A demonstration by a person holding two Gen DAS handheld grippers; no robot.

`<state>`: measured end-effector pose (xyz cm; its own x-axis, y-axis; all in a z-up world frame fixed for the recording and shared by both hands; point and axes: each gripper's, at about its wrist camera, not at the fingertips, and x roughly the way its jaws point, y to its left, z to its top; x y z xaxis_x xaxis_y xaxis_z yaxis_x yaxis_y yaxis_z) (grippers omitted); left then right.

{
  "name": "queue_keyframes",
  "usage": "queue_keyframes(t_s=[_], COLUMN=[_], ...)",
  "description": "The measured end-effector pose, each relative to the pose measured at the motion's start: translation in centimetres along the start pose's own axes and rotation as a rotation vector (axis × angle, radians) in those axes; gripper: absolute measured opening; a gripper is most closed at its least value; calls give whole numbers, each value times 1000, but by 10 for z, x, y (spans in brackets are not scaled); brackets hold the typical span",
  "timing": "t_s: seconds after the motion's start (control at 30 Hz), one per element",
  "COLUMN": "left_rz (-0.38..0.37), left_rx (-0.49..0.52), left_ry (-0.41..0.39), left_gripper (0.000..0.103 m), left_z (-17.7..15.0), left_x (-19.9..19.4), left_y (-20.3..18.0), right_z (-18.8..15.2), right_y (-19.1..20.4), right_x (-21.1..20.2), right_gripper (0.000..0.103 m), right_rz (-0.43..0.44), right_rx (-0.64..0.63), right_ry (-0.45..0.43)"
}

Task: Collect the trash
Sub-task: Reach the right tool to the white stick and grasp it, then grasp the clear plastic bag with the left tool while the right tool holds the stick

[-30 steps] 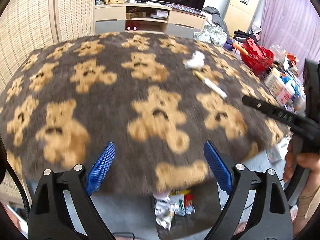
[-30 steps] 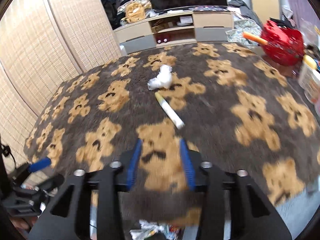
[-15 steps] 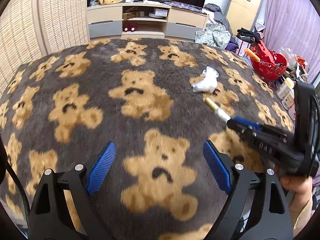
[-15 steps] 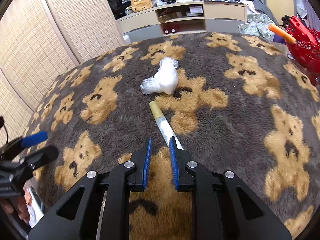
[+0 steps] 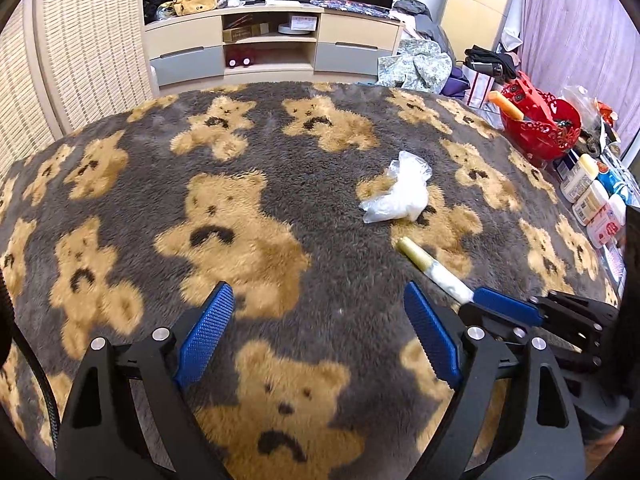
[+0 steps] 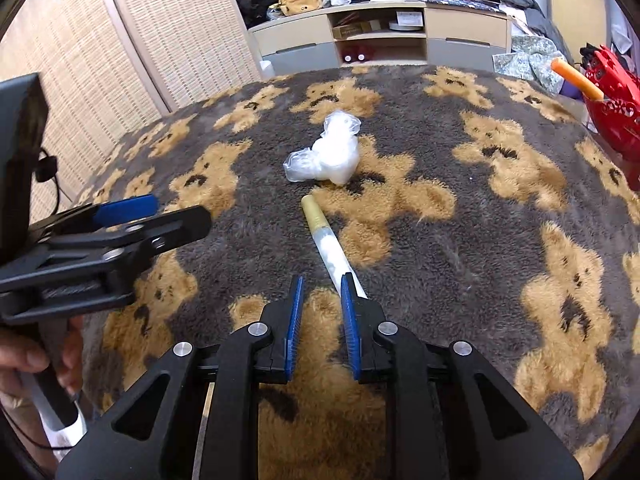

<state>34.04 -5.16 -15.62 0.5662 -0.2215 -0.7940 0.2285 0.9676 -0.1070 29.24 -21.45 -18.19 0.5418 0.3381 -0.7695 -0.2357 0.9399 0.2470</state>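
A white tube with a gold cap lies on the bear-print blanket; it also shows in the left wrist view. A crumpled clear plastic bag lies just beyond it, also in the left wrist view. My right gripper is open a narrow gap, low over the blanket at the tube's near end; the tube passes by its right finger, not between the pads. My left gripper is wide open and empty over the blanket, left of the tube.
A red basket with an orange stick and several bottles stand past the blanket's right edge. A TV cabinet is at the back, wicker panels on the left.
Both grippers moved forward over the blanket toward the tube and bag. The right gripper narrowed, then opened slightly and reached the tube's near end.
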Motion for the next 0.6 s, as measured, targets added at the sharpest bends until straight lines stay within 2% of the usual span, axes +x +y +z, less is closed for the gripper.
queue_keyframes(t_s=[0.17,0.4,0.5,0.6], left_rz=[-3,4,6,1], left_rx=[-1,14,27,39], left_ry=[5,-1,-6,-7], left_gripper=[81,81,81,81], left_z=[5,19,27,34], left_x=[11,21,25,33], left_y=[0,-4,-8,-14], right_z=[5,-1,-7,-10], right_y=[-7,-6,-5,-8], right_x=[-8,6,11,7], right_gripper=[31,32,30,21], right_rz=[-22,-2,-24,-61], right_rx=[11,-9,-33,-31], right_ry=[-39,13,14,16])
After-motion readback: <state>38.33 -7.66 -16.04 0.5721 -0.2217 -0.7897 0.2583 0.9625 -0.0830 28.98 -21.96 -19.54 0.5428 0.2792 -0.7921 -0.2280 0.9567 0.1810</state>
